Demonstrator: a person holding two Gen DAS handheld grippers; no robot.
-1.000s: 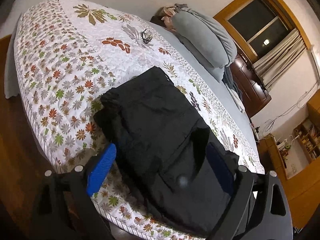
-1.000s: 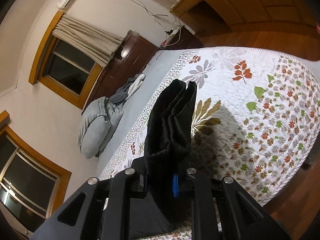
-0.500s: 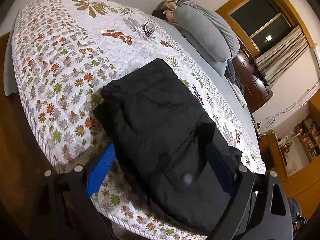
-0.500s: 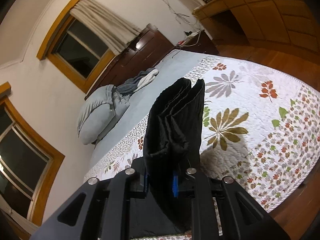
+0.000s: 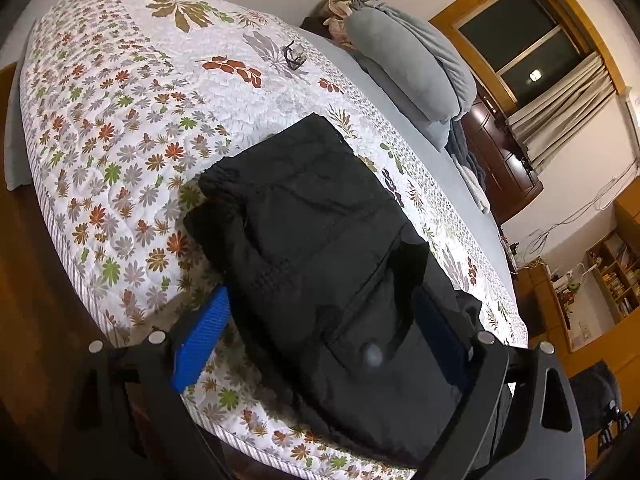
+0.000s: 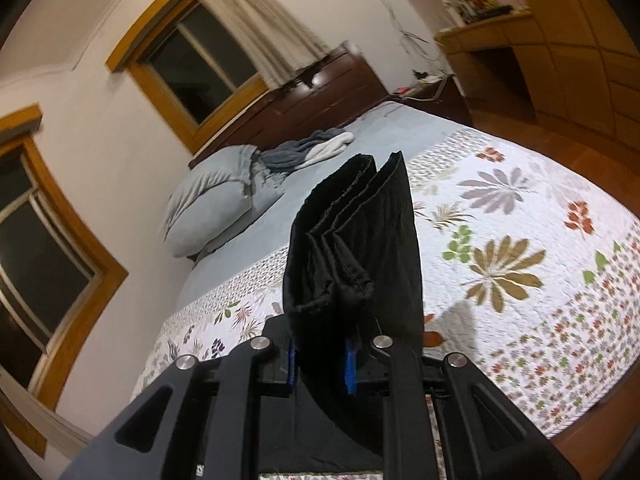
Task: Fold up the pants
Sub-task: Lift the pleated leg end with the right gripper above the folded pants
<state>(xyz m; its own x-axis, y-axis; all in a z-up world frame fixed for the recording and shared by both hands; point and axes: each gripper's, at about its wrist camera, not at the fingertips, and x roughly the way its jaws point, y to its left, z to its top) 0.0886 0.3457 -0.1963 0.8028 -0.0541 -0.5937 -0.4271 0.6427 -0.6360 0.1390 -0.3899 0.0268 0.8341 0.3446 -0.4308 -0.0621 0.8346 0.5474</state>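
Note:
Black pants [image 5: 320, 264] lie on the floral quilt [image 5: 120, 120] near the bed's front edge, with the waist end toward the far side. My left gripper [image 5: 320, 344] is open, its blue pads on either side of the pants' near part, close above the fabric. My right gripper [image 6: 320, 364] is shut on the bunched leg ends of the pants [image 6: 352, 248] and holds them up above the quilt [image 6: 520, 240]; the layers stand up in folds.
Grey pillows [image 5: 416, 68] and a grey sheet lie at the head of the bed. A pair of glasses [image 5: 294, 56] lies on the quilt. A dark wooden dresser [image 6: 320, 92], windows and wooden shelves [image 5: 612, 272] stand around the bed. The floor is wood.
The right gripper has lifted and swung the held leg ends, so more of the pillow side shows. The left gripper has shifted slightly over the pants and stayed open.

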